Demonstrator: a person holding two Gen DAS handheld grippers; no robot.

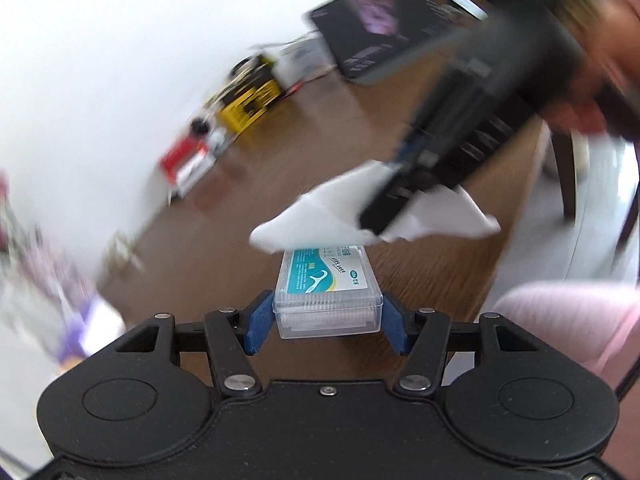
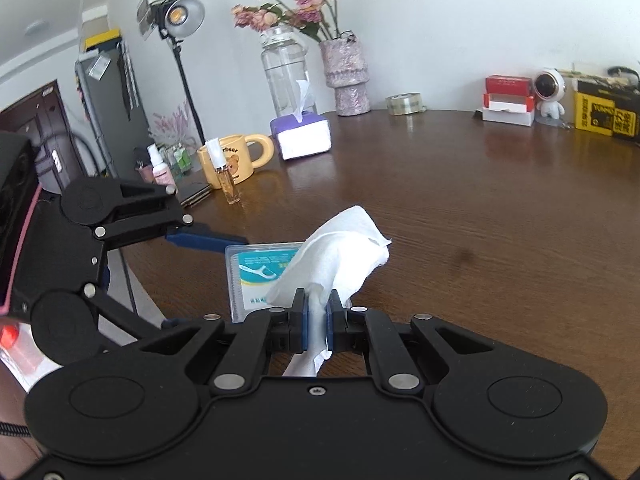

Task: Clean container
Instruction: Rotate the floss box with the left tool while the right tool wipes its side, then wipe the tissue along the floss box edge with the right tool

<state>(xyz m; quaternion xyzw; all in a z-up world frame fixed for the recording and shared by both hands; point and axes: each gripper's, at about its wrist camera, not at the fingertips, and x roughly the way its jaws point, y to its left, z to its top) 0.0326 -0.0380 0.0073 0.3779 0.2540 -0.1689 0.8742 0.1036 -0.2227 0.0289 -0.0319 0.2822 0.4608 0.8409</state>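
Note:
A clear plastic floss-pick box [image 1: 326, 292] with a teal label is clamped between the blue pads of my left gripper [image 1: 326, 318], held above the brown table. My right gripper [image 2: 317, 314] is shut on a white tissue [image 2: 340, 252], whose loose end lies over the far end of the box [image 2: 256, 272]. In the left wrist view the tissue [image 1: 320, 216] covers the box's far edge, with the right gripper's black body [image 1: 440, 140] reaching in from the upper right. The left gripper [image 2: 208, 240] shows at the left of the right wrist view.
On the wooden table [image 2: 480, 220] stand a purple tissue box [image 2: 302, 138], a yellow mug [image 2: 232, 158], a small spray bottle [image 2: 226, 176], a glass jar [image 2: 286, 72], a vase of flowers [image 2: 346, 76], a tape roll [image 2: 404, 103], red and yellow boxes [image 2: 508, 98] and an astronaut figure [image 2: 551, 92].

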